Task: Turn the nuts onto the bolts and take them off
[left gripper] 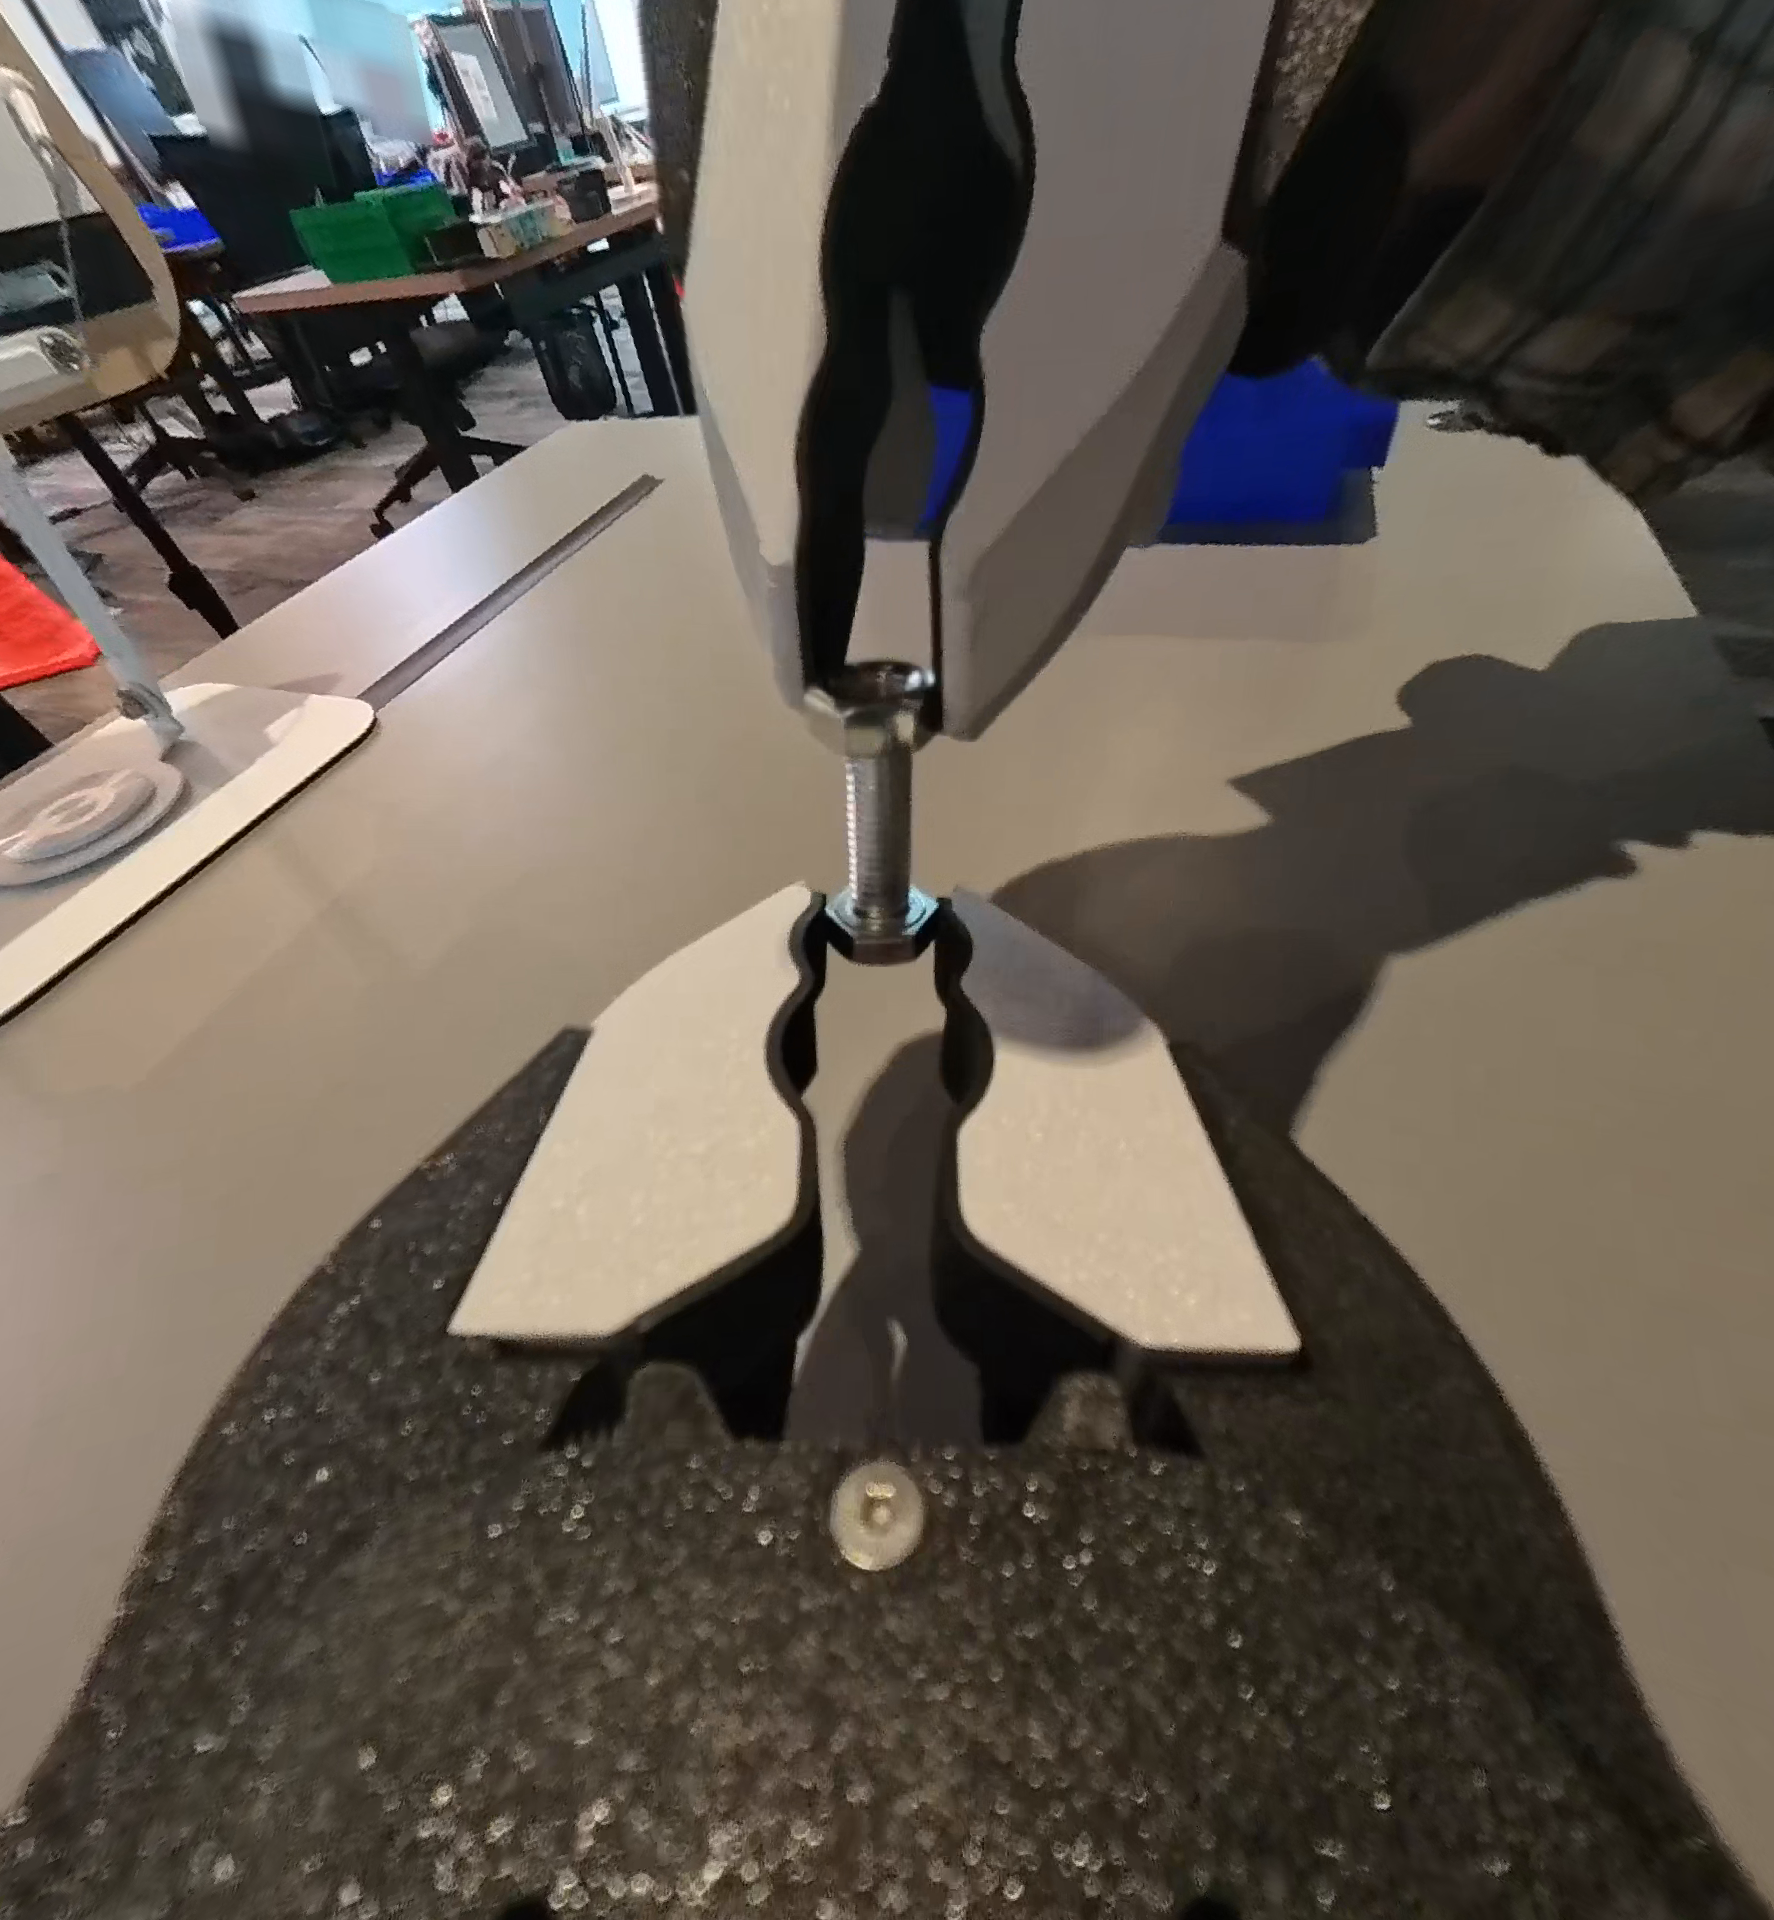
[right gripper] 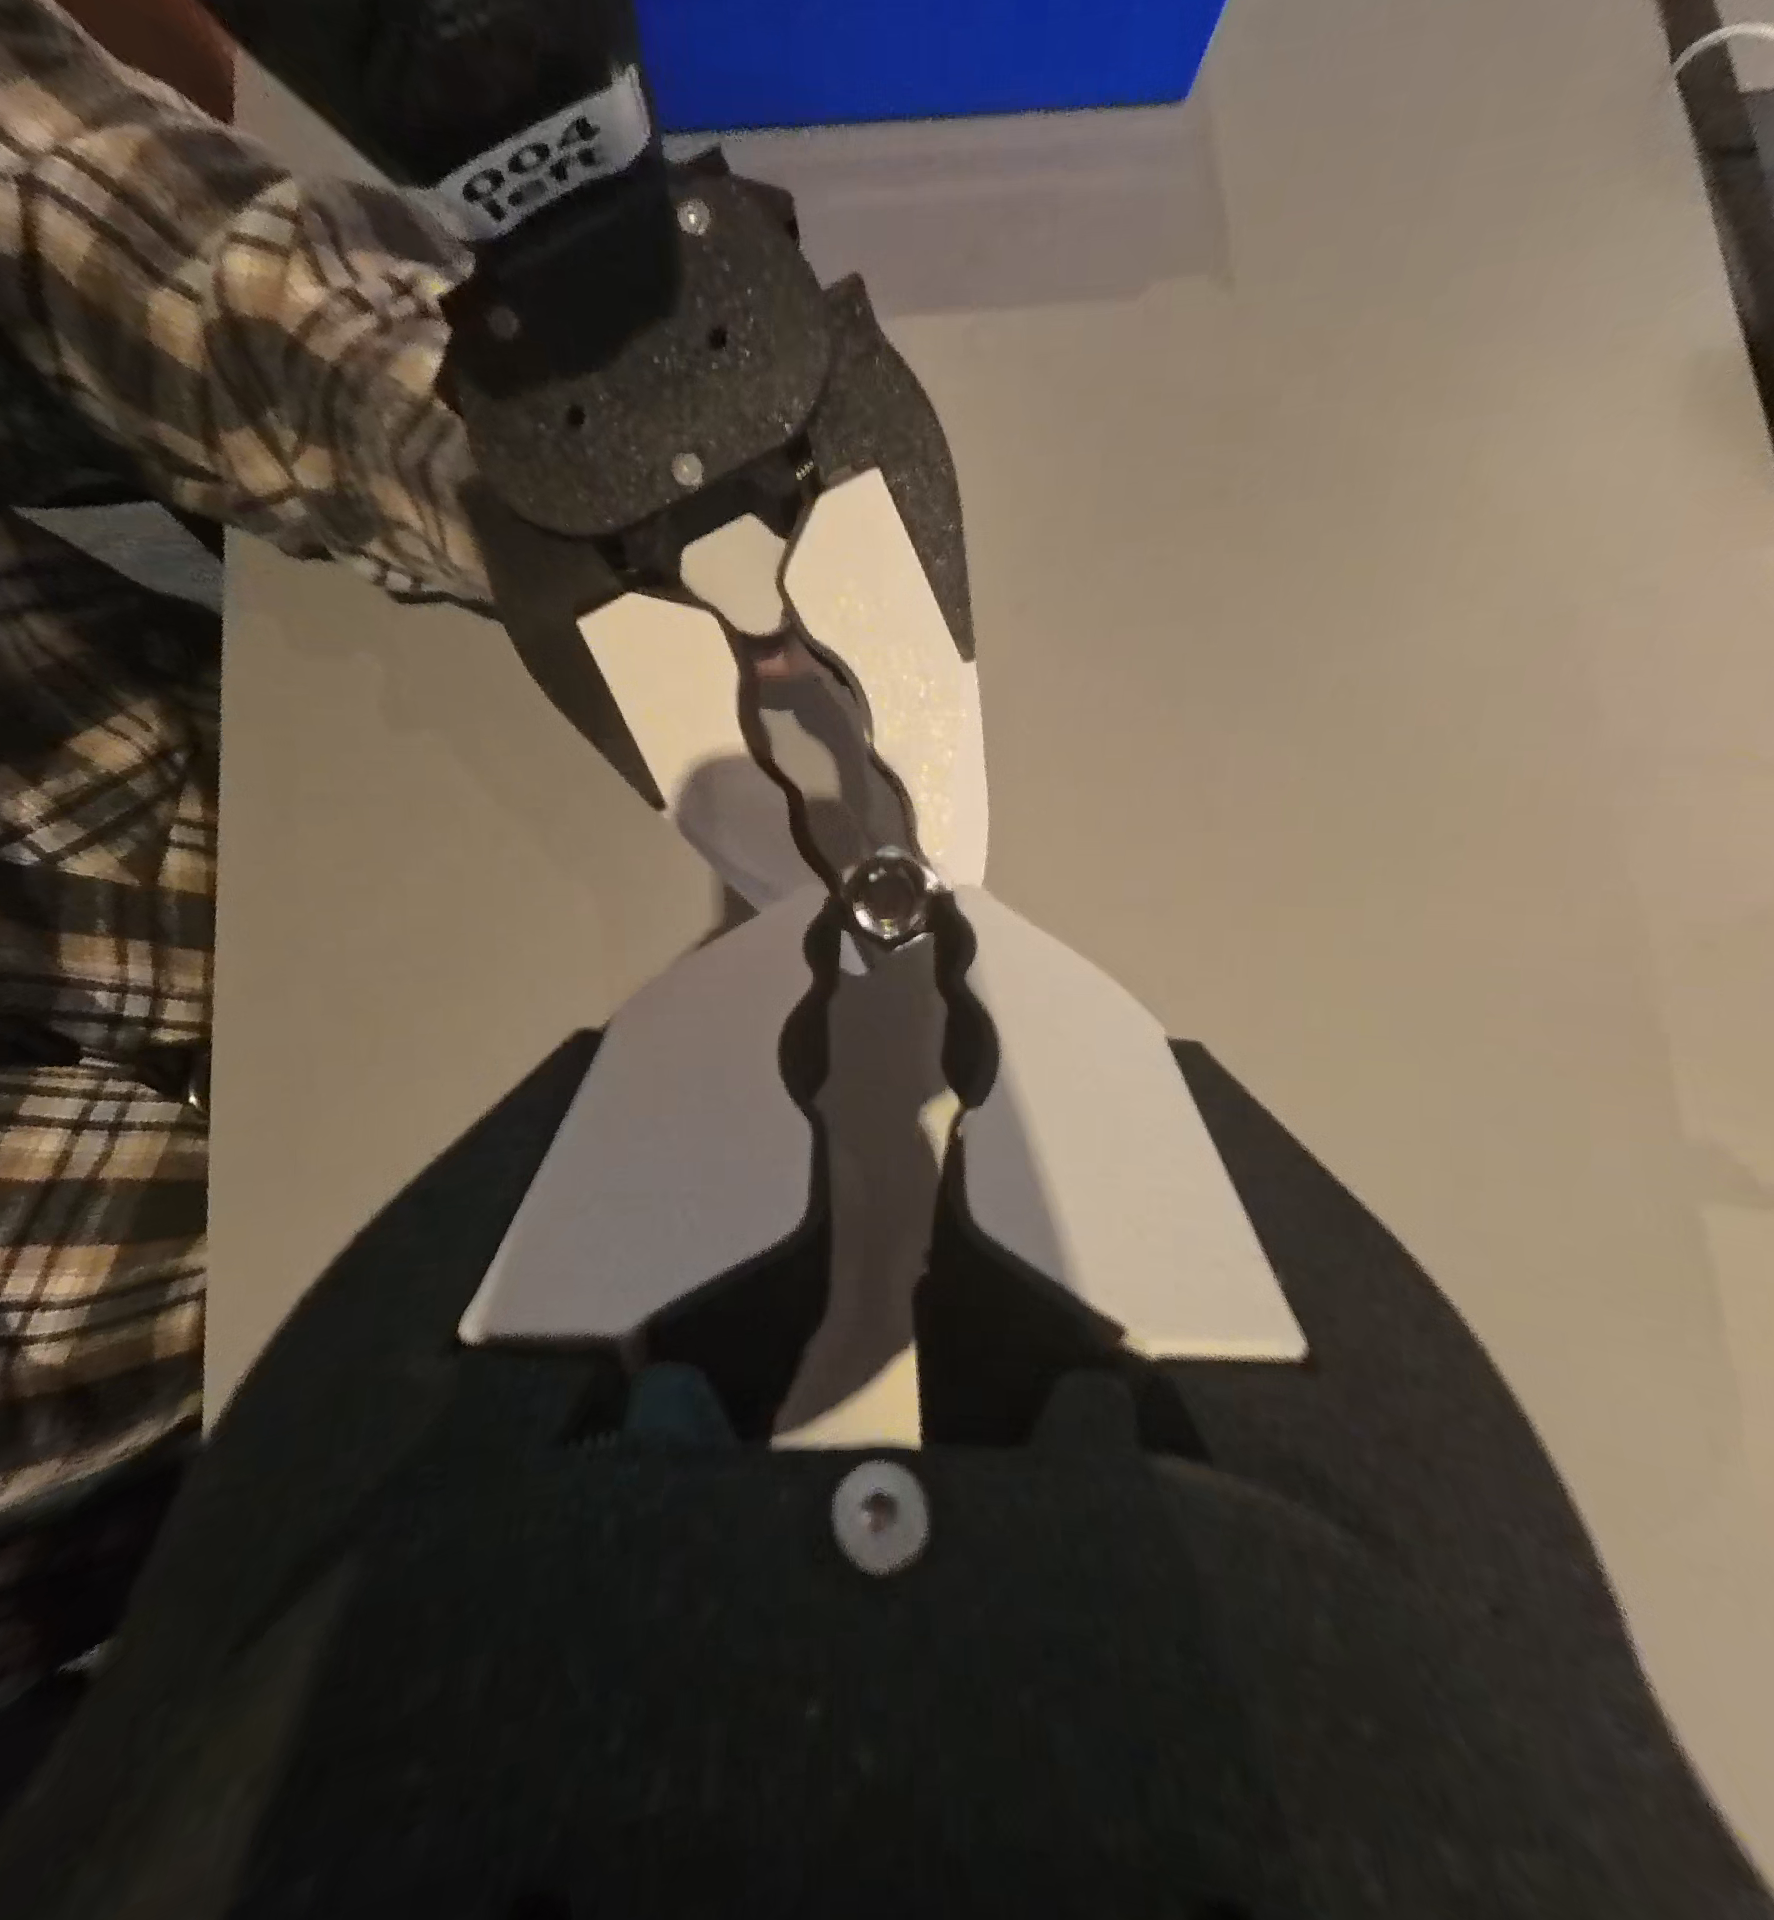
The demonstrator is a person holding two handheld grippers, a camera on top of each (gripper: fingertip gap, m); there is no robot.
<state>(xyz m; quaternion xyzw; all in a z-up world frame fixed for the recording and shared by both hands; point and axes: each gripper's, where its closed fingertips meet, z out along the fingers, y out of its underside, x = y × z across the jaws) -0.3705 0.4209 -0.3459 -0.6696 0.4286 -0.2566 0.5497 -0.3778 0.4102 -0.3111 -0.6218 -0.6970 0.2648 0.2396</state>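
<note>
Left wrist view: our left gripper (left gripper: pixel 875 925) pinches lower nut (left gripper: pixel 877 928); right gripper (left gripper: pixel 870 707) pinches upper nut (left gripper: pixel 867 725) under bolt (left gripper: pixel 878 831) head, above mid-tabletop (left gripper: pixel 447 935). Small, rigid, slippery steel; we grip hex flats.

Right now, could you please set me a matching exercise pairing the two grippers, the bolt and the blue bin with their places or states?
1 left gripper
2 right gripper
3 bolt
4 blue bin

A upright between both grippers
B in the background, behind the grippers
C jaws shut on the lower nut
D jaws shut on the bolt's head end

Pairs: 1-C; 2-D; 3-A; 4-B
</note>
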